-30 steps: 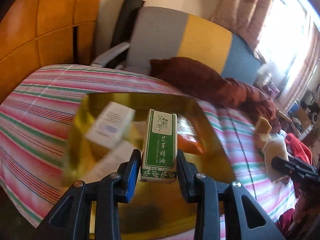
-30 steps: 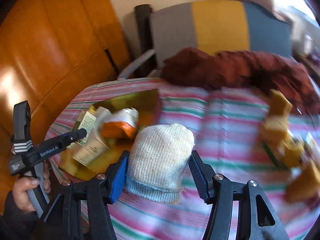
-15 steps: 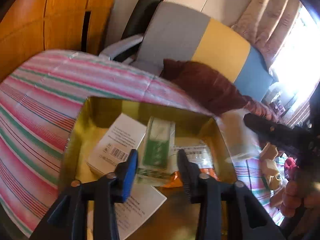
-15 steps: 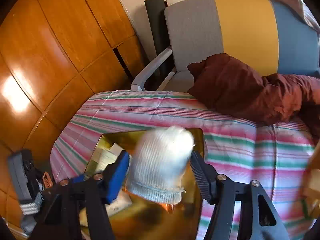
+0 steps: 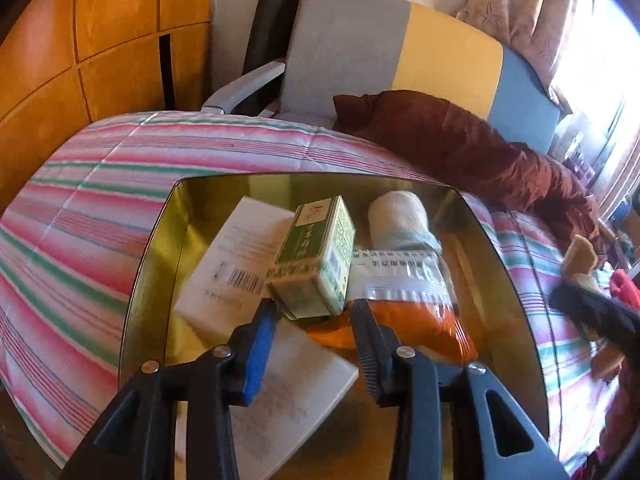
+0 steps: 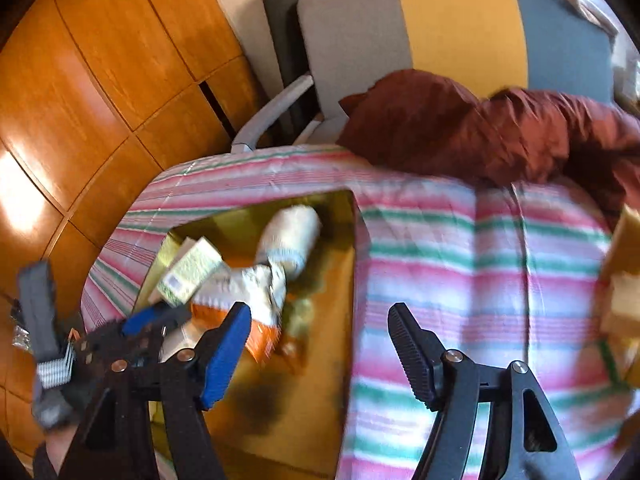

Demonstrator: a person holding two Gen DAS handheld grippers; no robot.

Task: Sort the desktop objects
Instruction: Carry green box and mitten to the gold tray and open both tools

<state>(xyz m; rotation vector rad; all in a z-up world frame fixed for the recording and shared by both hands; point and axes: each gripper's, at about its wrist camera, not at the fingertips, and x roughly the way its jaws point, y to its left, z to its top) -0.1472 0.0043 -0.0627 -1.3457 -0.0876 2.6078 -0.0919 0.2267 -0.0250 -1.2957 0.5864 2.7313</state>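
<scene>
A gold tray (image 5: 152, 248) lies on the striped quilt and holds white boxes, an orange packet (image 5: 404, 320), a green box (image 5: 320, 252) and a rolled white sock (image 5: 400, 212). The green box rests tilted on the other boxes. My left gripper (image 5: 314, 316) hovers just short of the box's near end; its jaws are closing and the pads do not press on it. My right gripper (image 6: 316, 320) stands over the tray's right rim (image 6: 354, 240), jaws opening with nothing between them. The sock (image 6: 292, 232) lies free in the tray's far corner.
The striped quilt (image 6: 480, 264) stretches right of the tray. A dark red cushion (image 6: 460, 128) and a grey, yellow and blue chair (image 5: 360, 48) stand behind. Wooden panels (image 6: 100, 80) line the left. Yellow blocks (image 6: 624, 280) sit at the quilt's right edge.
The left gripper let go of the green box, which now lies in the tray. The right gripper carried the sock over the tray, released it and drew back to the right.
</scene>
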